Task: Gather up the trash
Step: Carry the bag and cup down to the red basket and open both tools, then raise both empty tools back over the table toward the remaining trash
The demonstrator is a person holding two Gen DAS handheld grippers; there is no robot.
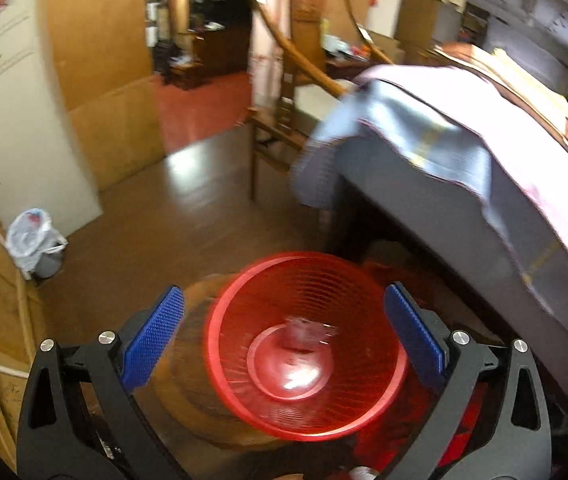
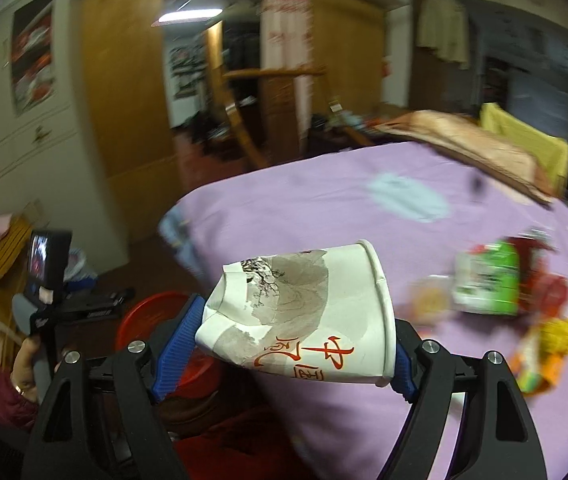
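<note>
The right gripper (image 2: 297,340) is clamped on a crumpled paper cup (image 2: 303,316), its blue pads pressing the crushed base and the rim. The cup lies on its side, long axis running across between the pads, mouth toward the right. It hangs above the near edge of the purple bedspread (image 2: 323,208), where more wrappers (image 2: 495,284) lie near the right edge. The left gripper (image 1: 284,336) stands wide apart, empty, over the red basket (image 1: 303,344), which holds a small clear scrap.
</note>
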